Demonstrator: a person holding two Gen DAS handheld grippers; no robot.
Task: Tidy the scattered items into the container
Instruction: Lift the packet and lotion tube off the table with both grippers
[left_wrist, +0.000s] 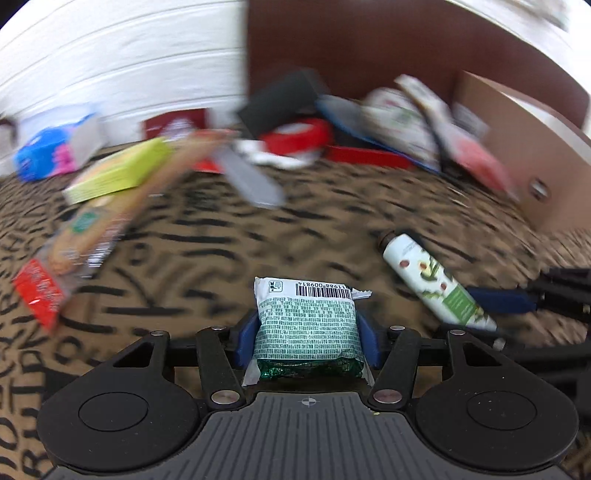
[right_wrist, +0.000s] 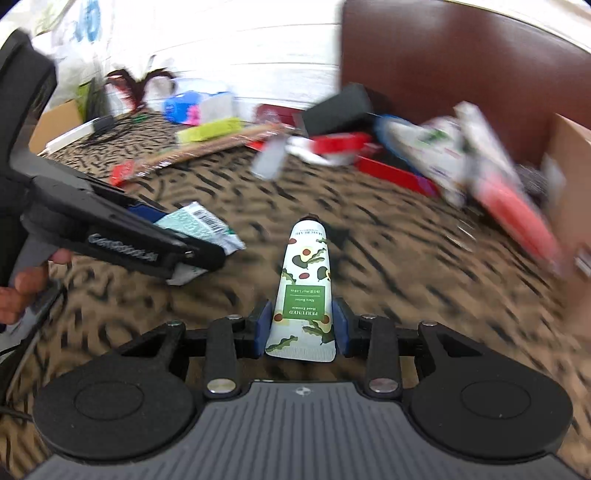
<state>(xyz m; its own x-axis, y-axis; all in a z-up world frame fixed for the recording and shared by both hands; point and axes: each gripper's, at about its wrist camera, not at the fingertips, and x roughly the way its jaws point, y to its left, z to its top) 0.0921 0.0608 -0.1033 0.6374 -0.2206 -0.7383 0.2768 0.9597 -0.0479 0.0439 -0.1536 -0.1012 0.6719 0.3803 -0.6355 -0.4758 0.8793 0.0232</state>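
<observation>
Nearest the lens, my left tongs (left_wrist: 308, 328) are clenched on a green-and-white snack packet (left_wrist: 308, 325), barcode end pointing away, blue pads pressing both its sides. My right tongs (right_wrist: 301, 326) are likewise clenched, on the crimped end of a white hand-cream tube (right_wrist: 304, 295) printed with avocados, its cap pointing forward above the patterned surface (right_wrist: 369, 266). In the right wrist view the left tongs (right_wrist: 173, 236) appear at left with the packet (right_wrist: 199, 225) between them, a person's hand (right_wrist: 22, 288) behind. In the left wrist view the tube (left_wrist: 436, 288) lies at right, its wide end at a blue pad (left_wrist: 502, 300) of the right tongs. The container, a brown cardboard box (left_wrist: 524, 147), stands at the far right of the surface; packets (left_wrist: 406, 122) in white, red and blue lean out over its near edge, too blurred to name singly. Still scattered along the far side: a yellow-green box (left_wrist: 122, 171), a long biscuit pack (left_wrist: 88, 225) with a red end, a blue and pink item (left_wrist: 44, 155), a black box (left_wrist: 280, 101), a red ring-shaped item (left_wrist: 299, 134) and a flat grey piece (left_wrist: 251, 177).
</observation>
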